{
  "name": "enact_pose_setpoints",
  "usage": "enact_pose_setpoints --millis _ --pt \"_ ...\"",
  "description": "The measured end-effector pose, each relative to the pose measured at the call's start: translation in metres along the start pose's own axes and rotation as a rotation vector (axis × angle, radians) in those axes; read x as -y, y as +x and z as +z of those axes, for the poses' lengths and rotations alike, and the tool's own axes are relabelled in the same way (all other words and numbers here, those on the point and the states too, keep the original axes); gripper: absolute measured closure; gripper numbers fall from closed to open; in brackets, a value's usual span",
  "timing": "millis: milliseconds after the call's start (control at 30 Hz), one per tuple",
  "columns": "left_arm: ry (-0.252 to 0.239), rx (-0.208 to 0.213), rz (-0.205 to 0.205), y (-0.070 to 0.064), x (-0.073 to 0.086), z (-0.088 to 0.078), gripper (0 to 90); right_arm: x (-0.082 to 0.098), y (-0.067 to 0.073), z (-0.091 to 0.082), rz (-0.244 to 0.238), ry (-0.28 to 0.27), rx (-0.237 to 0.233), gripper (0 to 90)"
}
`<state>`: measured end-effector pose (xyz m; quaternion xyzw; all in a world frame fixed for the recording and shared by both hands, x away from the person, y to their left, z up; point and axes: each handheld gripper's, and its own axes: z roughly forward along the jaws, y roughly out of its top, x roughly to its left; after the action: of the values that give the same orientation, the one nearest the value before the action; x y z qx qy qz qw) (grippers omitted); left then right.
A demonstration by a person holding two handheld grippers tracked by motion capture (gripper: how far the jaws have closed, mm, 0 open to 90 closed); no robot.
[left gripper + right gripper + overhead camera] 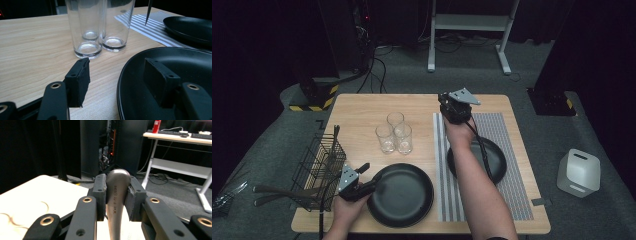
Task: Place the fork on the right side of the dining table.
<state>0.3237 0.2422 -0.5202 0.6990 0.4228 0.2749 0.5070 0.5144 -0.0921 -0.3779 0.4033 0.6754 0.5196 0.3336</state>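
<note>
Table setting in progress. The right gripper [116, 197] is clamped on the broad rounded end of a metal utensil handle [115, 195], its pads pressed against both sides. The rest of the utensil drops out of sight below the jaws, so whether it is a knife, fork or spoon cannot be told. In the high view this gripper [455, 111] is held above the far end of the striped placemat [507, 150], toward the far right of the table [362, 110]. A thin dark point [148, 12] hanging over the mat in the left gripper view is probably this utensil's lower end; the upright carry would suit lowering it beside the plate. A black plate [497, 157] rests on the placemat, partly hidden by the forearm. A second black plate [402, 195] lies on bare wood near the front edge. The left gripper [117, 75] is wide open with one jaw over this plate [175, 62] and the other outside its rim, apparently ready to grip the rim or steady it. Three clear glasses [394, 132] stand clustered mid-table, clear of both place settings. At the left edge a wire basket [319, 167] holds more utensils [277, 192], handles projecting outward, likely the supply.
</note>
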Motion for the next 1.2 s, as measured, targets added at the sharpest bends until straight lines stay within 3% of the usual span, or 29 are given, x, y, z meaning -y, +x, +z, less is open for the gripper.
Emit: enact_pose_setpoints --millis 633,1200 --pt "0.003 0.004 -0.005 0.001 0.000 0.000 39.9 0.000 -0.003 0.013 0.018 0.012 0.016 73.0" --pt "0.001 0.004 -0.009 0.001 0.000 0.000 39.7 0.002 -0.001 0.014 -0.002 0.025 0.009 72.9"
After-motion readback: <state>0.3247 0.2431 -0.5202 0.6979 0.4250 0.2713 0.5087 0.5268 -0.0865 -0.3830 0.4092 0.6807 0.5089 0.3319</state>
